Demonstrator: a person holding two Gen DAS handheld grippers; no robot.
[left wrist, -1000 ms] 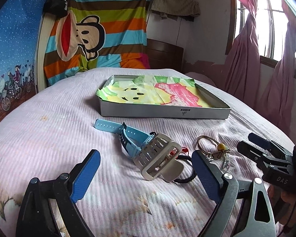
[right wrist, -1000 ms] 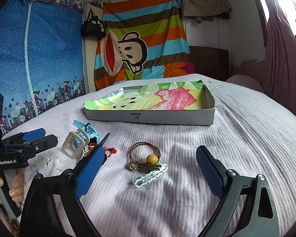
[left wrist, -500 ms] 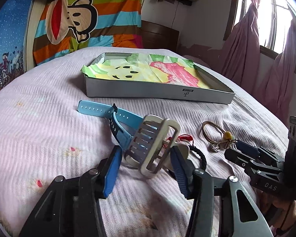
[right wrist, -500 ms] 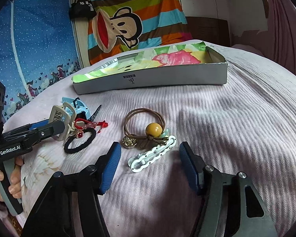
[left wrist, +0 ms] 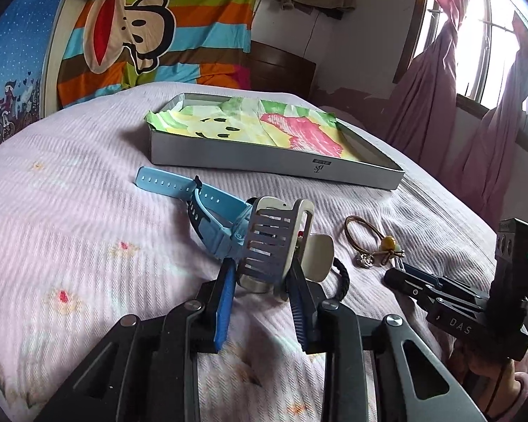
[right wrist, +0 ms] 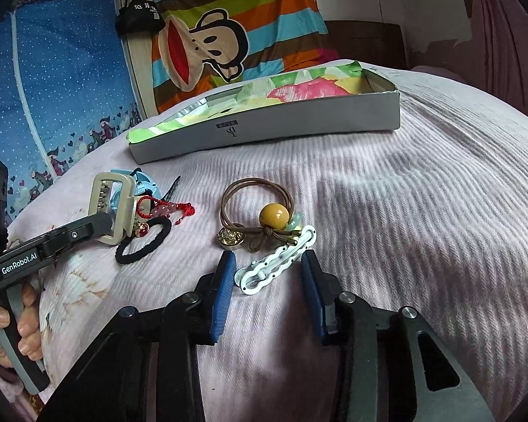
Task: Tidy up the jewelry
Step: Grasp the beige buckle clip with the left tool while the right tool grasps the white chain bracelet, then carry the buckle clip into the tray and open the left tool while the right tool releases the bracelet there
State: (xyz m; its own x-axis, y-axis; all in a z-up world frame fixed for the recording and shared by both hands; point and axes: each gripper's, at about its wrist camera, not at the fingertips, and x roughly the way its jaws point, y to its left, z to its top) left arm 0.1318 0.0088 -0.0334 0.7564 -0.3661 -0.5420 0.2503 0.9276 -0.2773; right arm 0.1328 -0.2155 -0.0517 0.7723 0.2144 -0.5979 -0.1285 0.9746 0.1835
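Observation:
My left gripper [left wrist: 262, 281] is shut on a beige claw hair clip [left wrist: 276, 242], also seen in the right wrist view [right wrist: 111, 207]. A blue watch [left wrist: 207, 207] lies behind it, a black hair tie [right wrist: 144, 242] and a red beaded charm [right wrist: 165, 209] beside it. My right gripper [right wrist: 269, 274] is open, its pads either side of a white chain-shaped hair clip [right wrist: 276, 263], a small gap showing. A brown hair tie with a yellow bead [right wrist: 264, 214] lies just beyond. The grey tray [right wrist: 264, 126] with colourful paper lining sits further back.
Everything lies on a pink ribbed bedspread [right wrist: 422, 211]. A striped monkey blanket [right wrist: 228, 31] hangs behind the bed. Pink curtains [left wrist: 440, 81] and a window are at the right. A blue wardrobe cover [right wrist: 52, 81] stands at the left.
My left gripper has closed in on the beige claw clip and now grips it. My right gripper has moved down and narrowed around the white hair clip.

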